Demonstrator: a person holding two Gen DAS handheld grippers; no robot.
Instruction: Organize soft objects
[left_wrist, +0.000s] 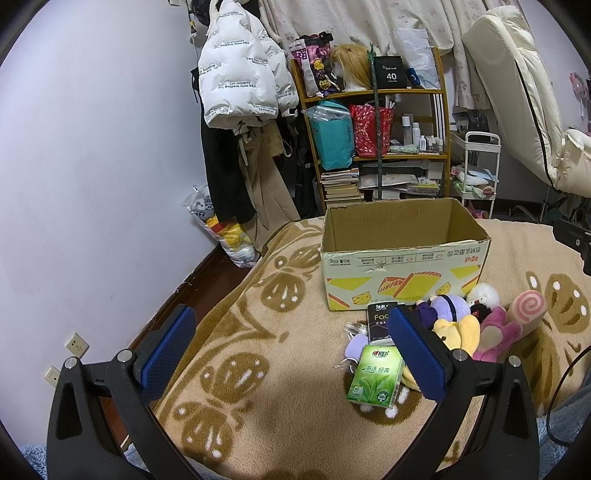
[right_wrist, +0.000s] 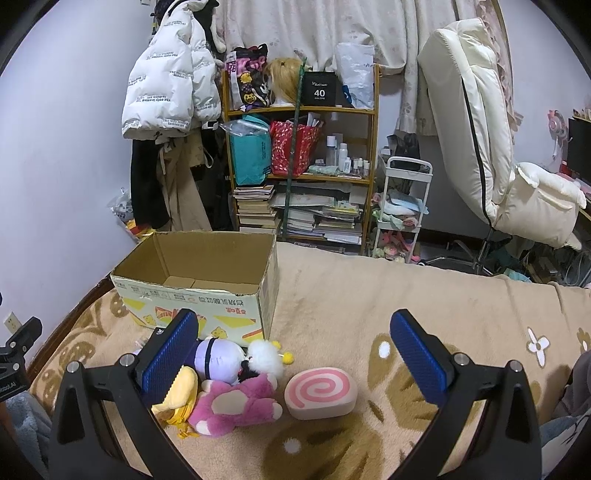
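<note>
An open, empty cardboard box (left_wrist: 402, 254) (right_wrist: 199, 277) stands on the patterned blanket. In front of it lies a pile of soft toys: a purple plush (right_wrist: 218, 358), a white fluffy toy (right_wrist: 264, 354), a pink plush bear (right_wrist: 240, 404), a yellow plush (left_wrist: 460, 330) (right_wrist: 181, 391) and a pink-swirl roll cushion (right_wrist: 321, 391) (left_wrist: 526, 310). A green tissue pack (left_wrist: 375, 376) and a black tissue pack (left_wrist: 380, 319) lie left of the pile. My left gripper (left_wrist: 291, 350) is open and empty, above the blanket left of the pile. My right gripper (right_wrist: 293, 354) is open and empty above the toys.
The blanket (right_wrist: 406, 295) covers a bed beside the left wall. Behind it stand a wooden shelf (left_wrist: 373, 96) with bags and books, hanging coats (left_wrist: 236, 74), a white cart (right_wrist: 402, 206) and a cream recliner chair (right_wrist: 491, 147).
</note>
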